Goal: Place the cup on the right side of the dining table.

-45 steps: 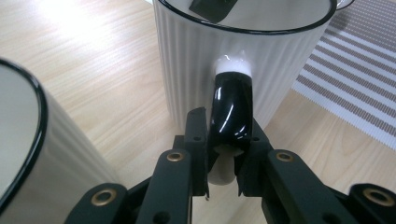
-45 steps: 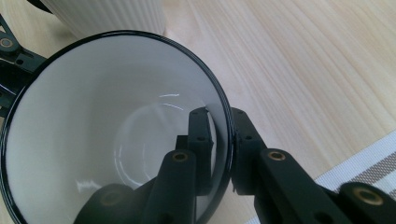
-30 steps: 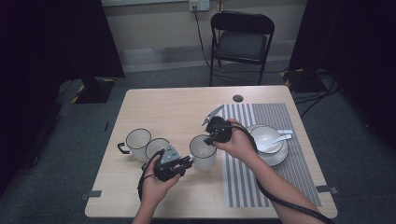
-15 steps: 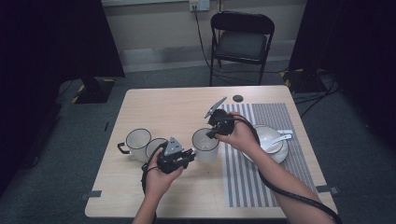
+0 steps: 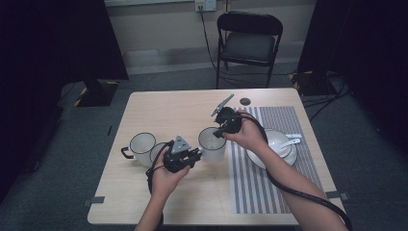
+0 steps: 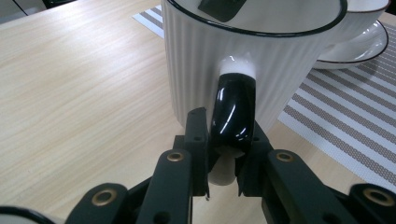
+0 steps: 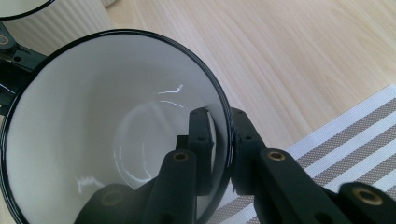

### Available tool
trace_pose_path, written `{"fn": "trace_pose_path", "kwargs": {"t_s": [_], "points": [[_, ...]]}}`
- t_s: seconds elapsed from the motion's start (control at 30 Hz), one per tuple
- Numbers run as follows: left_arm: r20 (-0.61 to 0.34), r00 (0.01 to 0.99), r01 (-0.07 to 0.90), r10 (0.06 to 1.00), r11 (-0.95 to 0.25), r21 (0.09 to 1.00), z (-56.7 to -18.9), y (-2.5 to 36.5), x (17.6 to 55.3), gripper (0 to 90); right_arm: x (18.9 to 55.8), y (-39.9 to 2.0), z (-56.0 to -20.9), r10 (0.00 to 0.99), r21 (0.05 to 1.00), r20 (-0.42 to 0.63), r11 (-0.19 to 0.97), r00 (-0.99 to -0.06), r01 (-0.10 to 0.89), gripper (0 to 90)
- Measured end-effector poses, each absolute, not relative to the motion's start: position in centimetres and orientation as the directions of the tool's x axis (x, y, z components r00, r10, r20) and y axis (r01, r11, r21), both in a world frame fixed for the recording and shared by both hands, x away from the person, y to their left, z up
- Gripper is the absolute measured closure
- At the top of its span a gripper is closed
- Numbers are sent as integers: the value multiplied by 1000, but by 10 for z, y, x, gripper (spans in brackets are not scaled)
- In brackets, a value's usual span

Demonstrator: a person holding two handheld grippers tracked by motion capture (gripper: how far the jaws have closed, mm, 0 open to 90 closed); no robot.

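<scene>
Two grippers grip one ribbed white mug (image 5: 212, 143) near the middle of the tabletop (image 5: 159, 108), just off the striped placemat's (image 5: 279, 192) left edge. The left gripper (image 6: 223, 161) has its jaws closed on the mug's glossy black handle (image 6: 233, 112). The right gripper (image 7: 219, 144) pinches the black-edged rim (image 7: 229, 140), one jaw inside the mug, one outside.
</scene>
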State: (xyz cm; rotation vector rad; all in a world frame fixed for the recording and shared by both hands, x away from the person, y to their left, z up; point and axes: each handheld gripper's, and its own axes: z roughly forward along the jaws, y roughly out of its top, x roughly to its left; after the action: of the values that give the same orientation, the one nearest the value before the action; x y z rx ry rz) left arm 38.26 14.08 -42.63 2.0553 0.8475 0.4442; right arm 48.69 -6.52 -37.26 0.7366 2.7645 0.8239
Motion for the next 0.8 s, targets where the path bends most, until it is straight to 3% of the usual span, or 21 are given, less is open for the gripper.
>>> {"fn": "trace_pose_path", "kwargs": {"t_s": [0.8], "points": [[25, 697, 406, 716, -423, 810, -421, 132, 411, 780, 516, -70, -368, 504, 543, -19, 730, -863, 415, 820]]}}
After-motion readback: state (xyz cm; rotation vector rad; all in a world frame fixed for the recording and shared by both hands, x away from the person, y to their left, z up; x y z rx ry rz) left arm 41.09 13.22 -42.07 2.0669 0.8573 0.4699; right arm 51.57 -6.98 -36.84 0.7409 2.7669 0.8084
